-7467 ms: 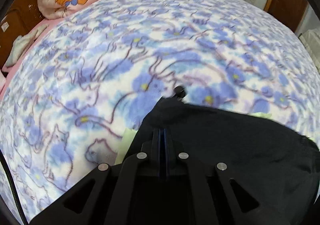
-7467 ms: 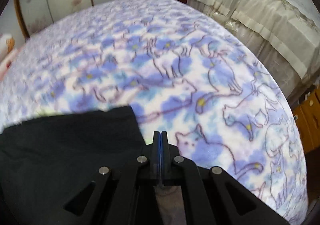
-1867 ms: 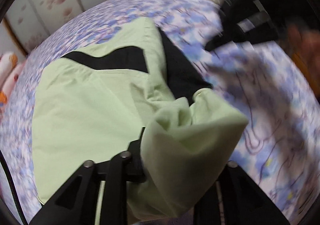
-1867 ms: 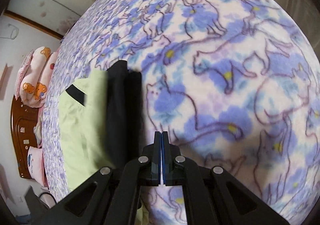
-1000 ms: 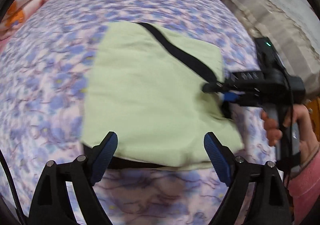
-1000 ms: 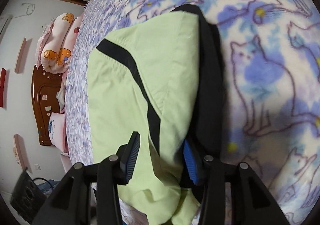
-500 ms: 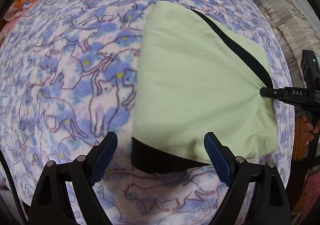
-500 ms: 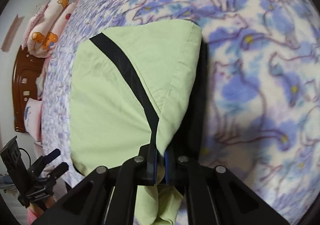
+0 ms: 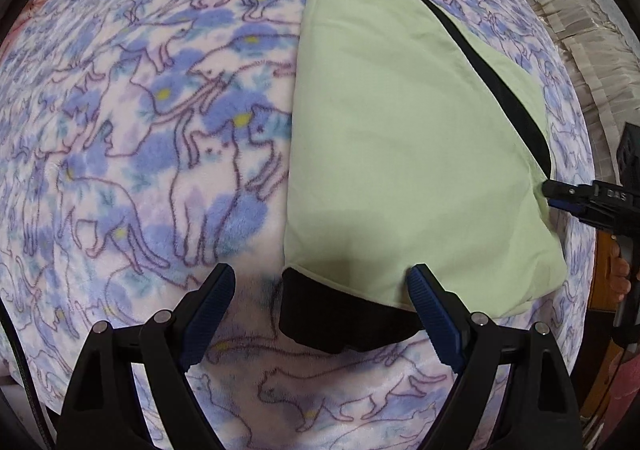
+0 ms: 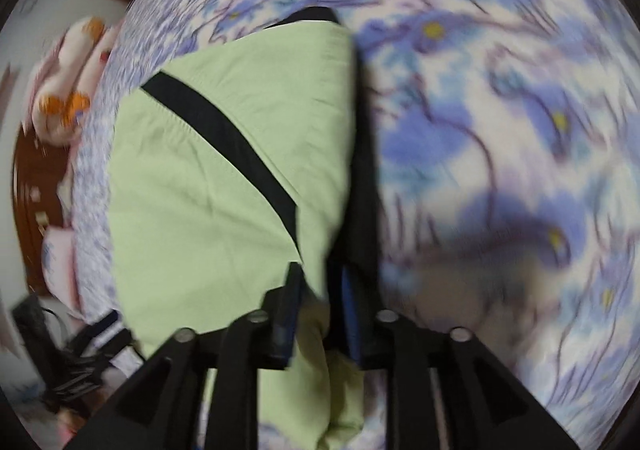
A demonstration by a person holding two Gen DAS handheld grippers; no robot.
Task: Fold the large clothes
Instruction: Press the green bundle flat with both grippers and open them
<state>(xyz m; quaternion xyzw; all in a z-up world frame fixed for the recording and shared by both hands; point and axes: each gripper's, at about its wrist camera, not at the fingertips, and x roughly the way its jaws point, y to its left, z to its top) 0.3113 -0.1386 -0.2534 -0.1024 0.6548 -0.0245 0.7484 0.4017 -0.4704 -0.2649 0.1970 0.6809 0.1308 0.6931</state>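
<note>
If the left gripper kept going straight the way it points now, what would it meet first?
Most likely the black near corner of the folded green garment, lying between the open left gripper; depth is unclear.

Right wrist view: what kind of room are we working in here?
Most likely a bedroom. The green garment lies on a wide bed covered by a cat-print fleece blanket, with a rolled cartoon-print quilt and a dark wooden headboard at its far end.

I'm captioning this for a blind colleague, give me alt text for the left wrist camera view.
A folded light green garment with a black stripe and black underlayer lies on a blue cat-print blanket. The open left gripper hangs above its near edge, fingers clear of the cloth. At right, the right gripper meets the garment's corner.
</note>
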